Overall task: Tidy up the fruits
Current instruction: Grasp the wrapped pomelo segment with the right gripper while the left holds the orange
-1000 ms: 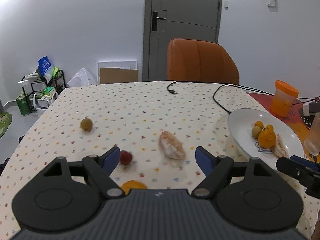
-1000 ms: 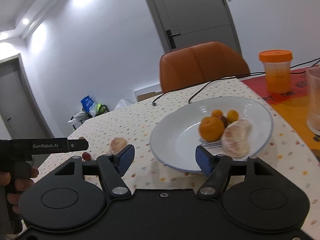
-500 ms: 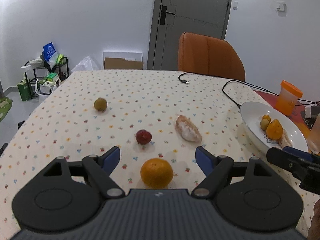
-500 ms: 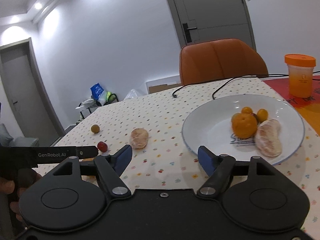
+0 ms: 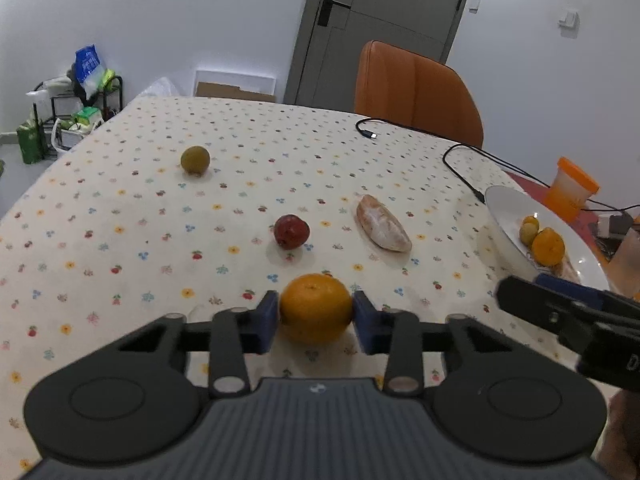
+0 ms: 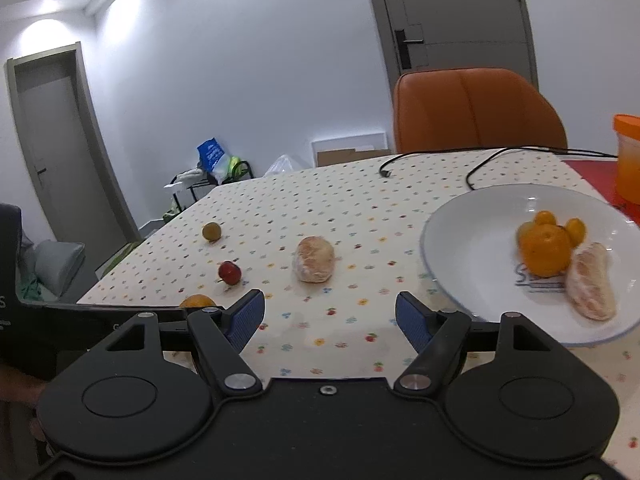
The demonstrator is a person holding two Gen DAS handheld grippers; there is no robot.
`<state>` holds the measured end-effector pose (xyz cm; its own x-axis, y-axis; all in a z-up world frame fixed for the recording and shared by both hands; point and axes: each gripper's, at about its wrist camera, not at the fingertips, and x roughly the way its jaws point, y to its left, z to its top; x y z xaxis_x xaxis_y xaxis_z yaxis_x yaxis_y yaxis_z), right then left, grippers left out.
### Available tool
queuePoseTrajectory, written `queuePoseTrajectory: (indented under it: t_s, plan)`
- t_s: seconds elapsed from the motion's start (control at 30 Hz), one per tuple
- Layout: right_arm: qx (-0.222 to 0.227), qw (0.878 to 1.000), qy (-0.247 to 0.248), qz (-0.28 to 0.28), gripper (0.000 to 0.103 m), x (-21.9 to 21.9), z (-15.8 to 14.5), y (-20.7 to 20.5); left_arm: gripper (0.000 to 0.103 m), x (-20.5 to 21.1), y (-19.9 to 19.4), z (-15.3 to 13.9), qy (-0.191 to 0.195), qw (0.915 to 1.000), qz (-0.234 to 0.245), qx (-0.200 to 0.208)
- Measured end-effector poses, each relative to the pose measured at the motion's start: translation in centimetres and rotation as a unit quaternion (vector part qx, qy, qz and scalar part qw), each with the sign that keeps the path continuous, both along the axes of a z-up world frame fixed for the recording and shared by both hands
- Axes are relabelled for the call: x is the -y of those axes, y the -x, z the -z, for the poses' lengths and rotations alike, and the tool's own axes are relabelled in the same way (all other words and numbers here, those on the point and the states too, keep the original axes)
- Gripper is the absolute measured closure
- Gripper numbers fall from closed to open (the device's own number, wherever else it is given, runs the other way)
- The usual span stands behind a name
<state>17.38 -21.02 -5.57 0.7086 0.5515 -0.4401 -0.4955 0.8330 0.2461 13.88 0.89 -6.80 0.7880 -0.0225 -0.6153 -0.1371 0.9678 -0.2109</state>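
My left gripper [image 5: 315, 312] is shut on an orange [image 5: 316, 309] near the table's front edge; the same orange [image 6: 197, 301] peeks out behind the left tool in the right wrist view. Beyond it lie a red fruit [image 5: 291, 231], a peeled citrus piece [image 5: 383, 229] and a small green-yellow fruit [image 5: 195, 159]. The white plate [image 6: 460, 248] on the right holds an orange [image 6: 545, 249], small yellow fruits [image 6: 576, 229] and a peeled piece [image 6: 590, 286]. My right gripper [image 6: 330, 320] hangs open over bare cloth left of the plate.
An orange chair [image 5: 416, 92] stands at the far side of the table. A black cable [image 5: 460, 152] runs across the cloth toward the plate. An orange-lidded jar [image 5: 572, 192] and a glass [image 5: 628, 264] stand on a red mat at the right.
My left gripper has come forward around the orange and shut on it. The right gripper has swung left, so the plate now sits further right in its view.
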Motion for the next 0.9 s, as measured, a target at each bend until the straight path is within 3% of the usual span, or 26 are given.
queuePoseTrajectory:
  t_s: [0.9]
  plan:
    - [-0.007, 0.998, 0.03, -0.046, 0.031, -5.5, -1.1, -2.8, 0.065, -6.3, 0.3, -1.6, 0.007, 0.996, -0.079, 0.04]
